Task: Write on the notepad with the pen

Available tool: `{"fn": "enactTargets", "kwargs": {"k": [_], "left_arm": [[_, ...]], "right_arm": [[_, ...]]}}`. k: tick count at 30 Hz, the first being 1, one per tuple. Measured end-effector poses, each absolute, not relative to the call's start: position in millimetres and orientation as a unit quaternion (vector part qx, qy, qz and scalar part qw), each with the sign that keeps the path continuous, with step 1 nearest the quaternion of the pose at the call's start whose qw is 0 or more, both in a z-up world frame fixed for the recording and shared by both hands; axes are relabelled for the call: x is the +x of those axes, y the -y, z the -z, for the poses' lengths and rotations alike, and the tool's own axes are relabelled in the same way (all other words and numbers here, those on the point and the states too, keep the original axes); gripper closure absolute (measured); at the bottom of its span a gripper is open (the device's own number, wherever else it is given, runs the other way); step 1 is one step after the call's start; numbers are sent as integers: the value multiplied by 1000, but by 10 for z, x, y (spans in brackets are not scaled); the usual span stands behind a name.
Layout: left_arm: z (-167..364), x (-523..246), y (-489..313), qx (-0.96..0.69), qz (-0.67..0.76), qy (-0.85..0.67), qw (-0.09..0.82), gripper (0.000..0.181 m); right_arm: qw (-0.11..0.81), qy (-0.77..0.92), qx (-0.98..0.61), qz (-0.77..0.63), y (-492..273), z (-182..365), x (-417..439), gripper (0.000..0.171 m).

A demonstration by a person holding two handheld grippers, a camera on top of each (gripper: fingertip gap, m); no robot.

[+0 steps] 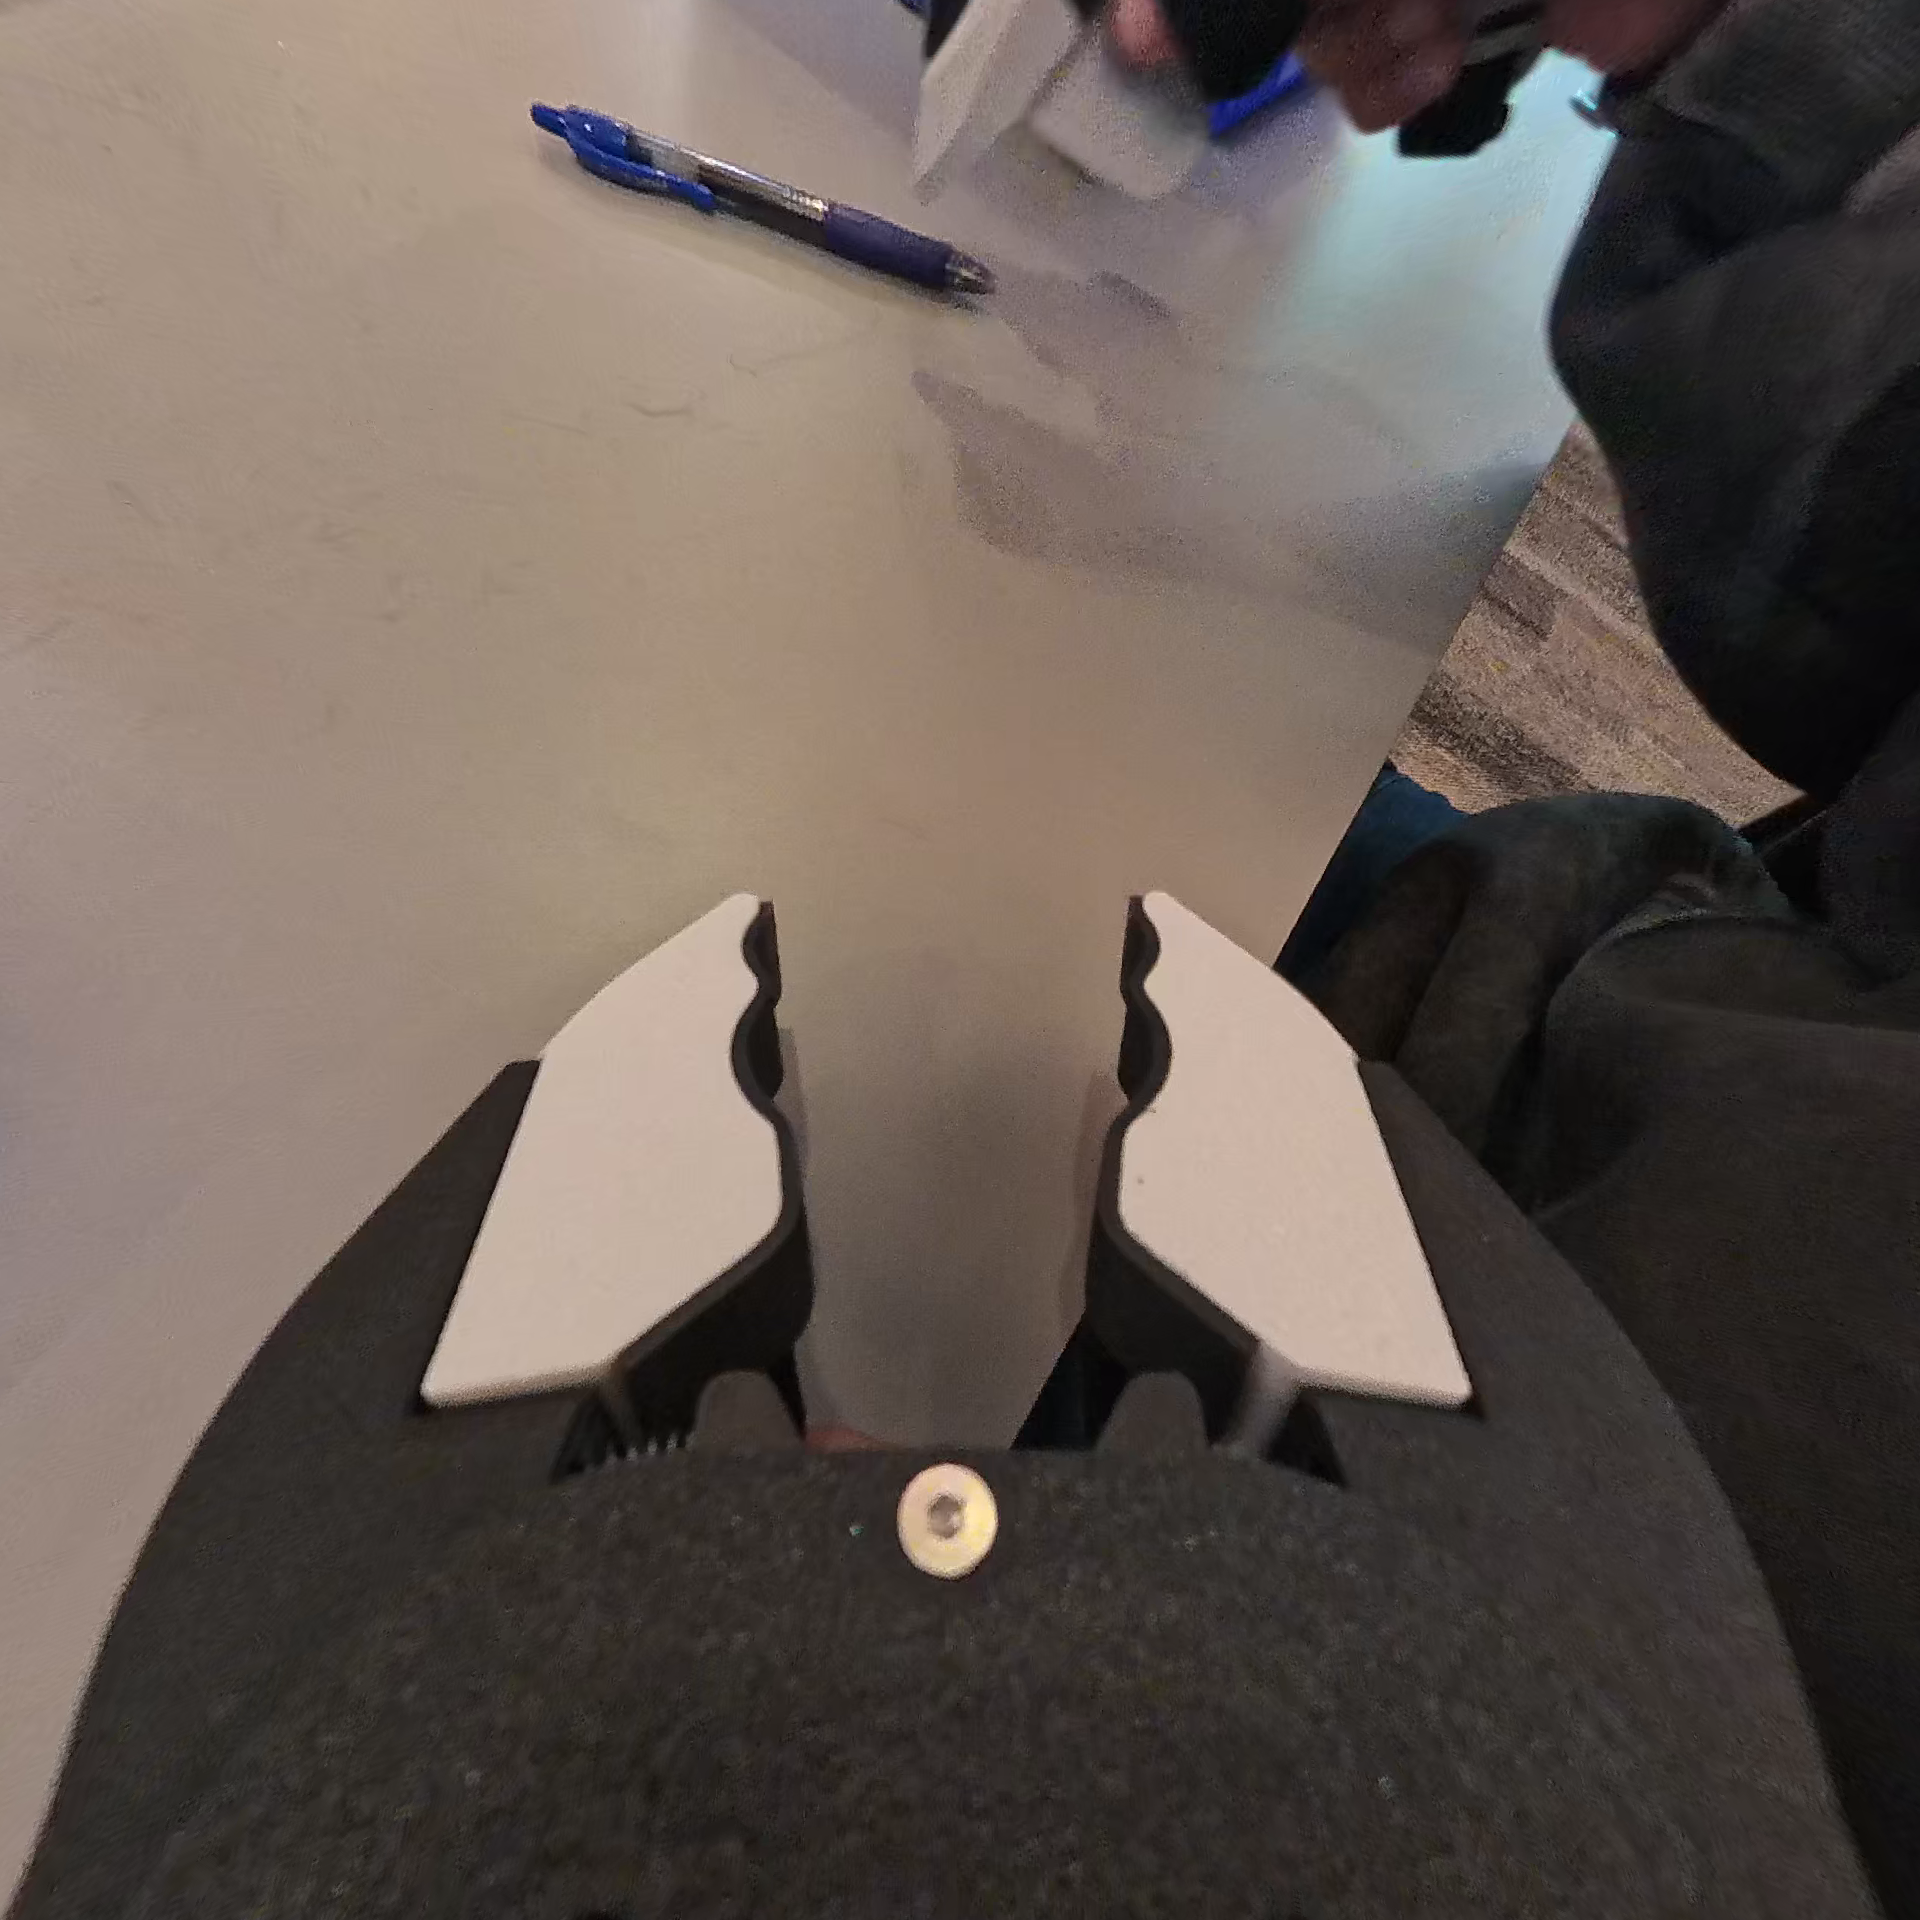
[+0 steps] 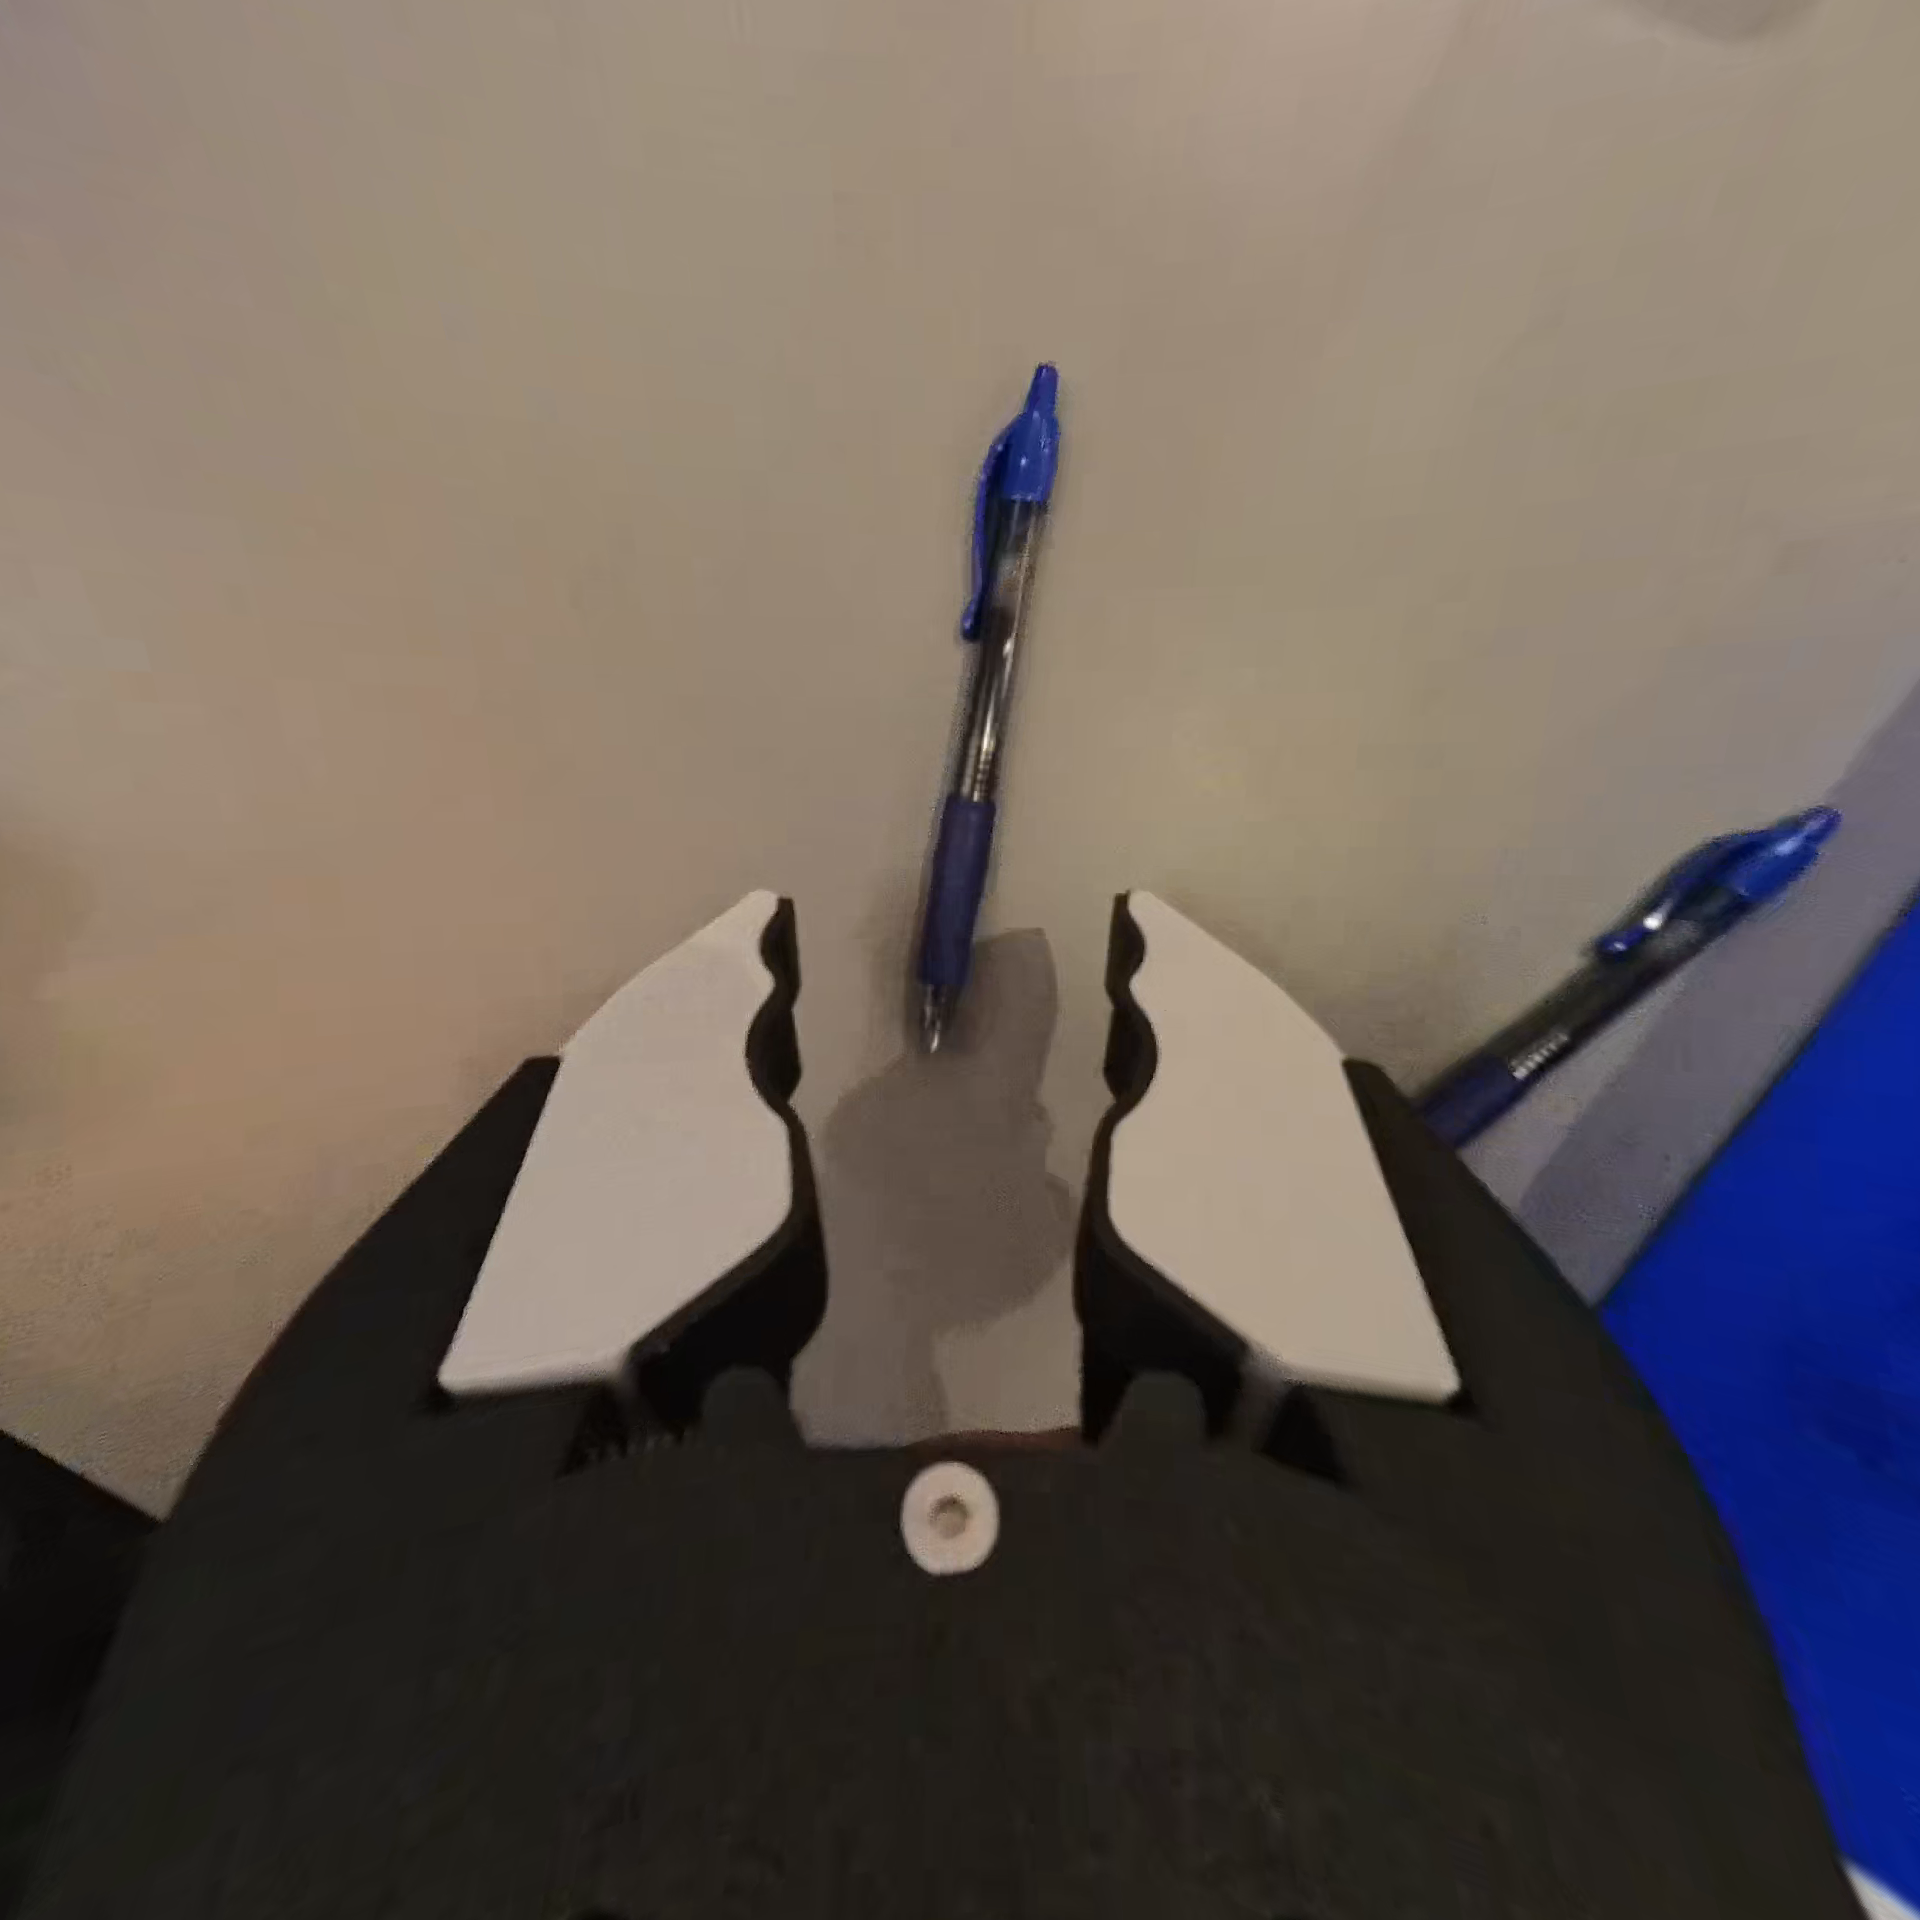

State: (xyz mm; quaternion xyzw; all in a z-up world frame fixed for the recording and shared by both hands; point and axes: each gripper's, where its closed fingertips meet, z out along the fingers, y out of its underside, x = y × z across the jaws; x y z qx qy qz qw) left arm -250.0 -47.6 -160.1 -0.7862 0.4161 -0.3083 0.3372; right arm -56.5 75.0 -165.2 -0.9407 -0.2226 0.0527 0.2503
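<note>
A blue click pen (image 2: 987,665) lies flat on the beige table (image 2: 416,520), tip toward me. My right gripper (image 2: 951,904) is open, low over the table, and the pen's tip and rubber grip sit between its fingertips without touching them. The left wrist view shows the same pen (image 1: 758,197) far ahead, with the right gripper (image 1: 1029,177) blurred just beyond its tip. My left gripper (image 1: 951,914) is open and empty over bare table (image 1: 416,623), near the table's right edge. A flat blue and grey thing (image 2: 1787,1351) at right could be the notepad; I cannot tell.
A second blue pen (image 2: 1621,977) lies on the grey part of that flat thing. The table's edge (image 1: 1455,644) runs diagonally on the right, with carpet (image 1: 1558,665) below it. A person's dark sleeve and clothing (image 1: 1714,520) fill the right side. My hands' fingertips stand some 25 cm from each other.
</note>
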Motion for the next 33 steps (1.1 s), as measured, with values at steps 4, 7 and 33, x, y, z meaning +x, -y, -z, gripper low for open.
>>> {"fn": "enactTargets", "kwargs": {"k": [4,7,33], "left_arm": [[1629,-2503,508,-784,299,-430,333,118],[1651,-2507,509,-784,299,-433,330,118],[1561,-2424,550,-781,318,-431,322,119]], "right_arm": [[204,207,-955,-55,-902,1944,-584,127],[190,216,-956,-52,-893,1949,-606,160],[129,-50,-981,134,-683,1683,2653,159]]}}
